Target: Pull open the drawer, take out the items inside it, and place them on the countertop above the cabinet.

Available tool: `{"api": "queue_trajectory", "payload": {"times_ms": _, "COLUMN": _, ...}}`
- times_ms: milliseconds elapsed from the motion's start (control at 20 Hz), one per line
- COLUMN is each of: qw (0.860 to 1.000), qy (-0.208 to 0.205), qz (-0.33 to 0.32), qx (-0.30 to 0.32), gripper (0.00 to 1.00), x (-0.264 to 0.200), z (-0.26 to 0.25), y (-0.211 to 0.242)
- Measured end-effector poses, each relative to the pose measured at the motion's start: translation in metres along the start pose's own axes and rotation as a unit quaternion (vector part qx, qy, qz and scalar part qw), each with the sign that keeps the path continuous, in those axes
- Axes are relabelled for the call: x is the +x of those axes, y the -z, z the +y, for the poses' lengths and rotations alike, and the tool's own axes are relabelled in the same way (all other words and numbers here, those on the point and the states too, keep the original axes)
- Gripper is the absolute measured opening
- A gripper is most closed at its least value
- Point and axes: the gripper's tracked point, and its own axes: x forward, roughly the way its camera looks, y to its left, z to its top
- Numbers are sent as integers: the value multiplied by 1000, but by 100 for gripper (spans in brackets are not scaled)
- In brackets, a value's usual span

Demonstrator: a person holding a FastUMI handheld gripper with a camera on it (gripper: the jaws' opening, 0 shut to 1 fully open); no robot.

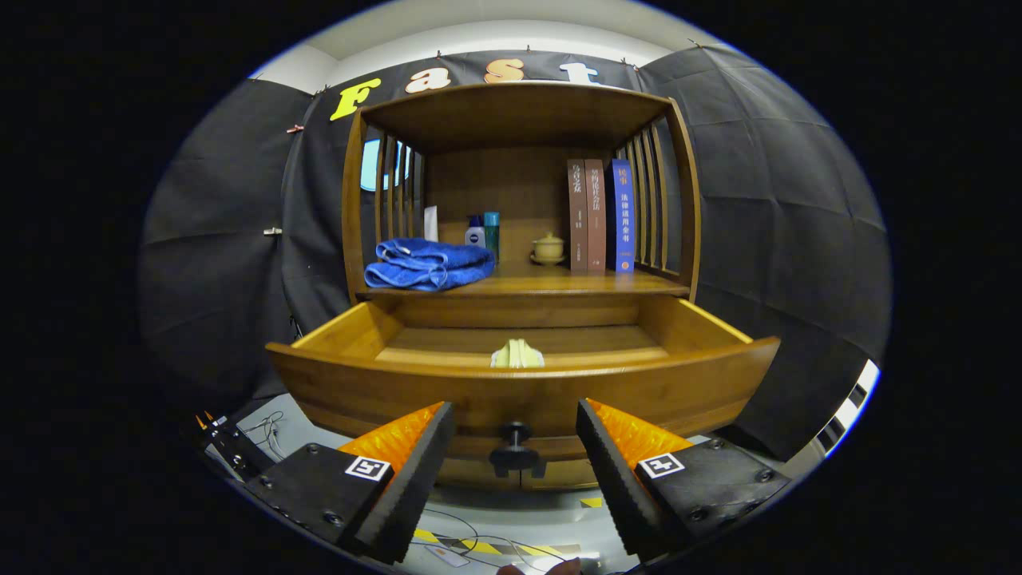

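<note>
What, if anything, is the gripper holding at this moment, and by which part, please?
Nothing is held. The gripper is open, its fingers apart on either side of the drawer knob without pressing on it. The drawer is pulled open, and a pale item lies inside.

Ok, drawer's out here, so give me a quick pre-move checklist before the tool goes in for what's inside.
1. Drawer pulled open: ok.
2. Tool open, holding nothing: ok.
3. Fingers clear of the knob that sits between them: ok.
4. Pale folded item visible in the drawer, behind the front panel: ok.
5. Other items in the drawer: cannot tell, front panel hides part of the floor.
6. Free countertop between blue towel and books: ok.
</note>
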Motion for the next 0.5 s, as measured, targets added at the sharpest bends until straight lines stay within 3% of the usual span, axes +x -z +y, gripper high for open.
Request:
{"api": "queue_trajectory", "payload": {"times_ms": 150, "qw": 1000, "qy": -10, "qz": -6, "qx": -12, "gripper": 97, "x": 3, "z": 0, "y": -49}}
{"api": "queue_trajectory", "payload": {"times_ms": 300, "qw": 998, "qy": -32, "qz": 53, "qx": -20, "gripper": 97, "x": 26, "z": 9, "y": -69}}
{"api": "queue_trajectory", "payload": {"times_ms": 500, "qw": 990, "qy": -22, "qz": 134, "qx": -27, "gripper": 98, "x": 80, "z": 9, "y": -69}}
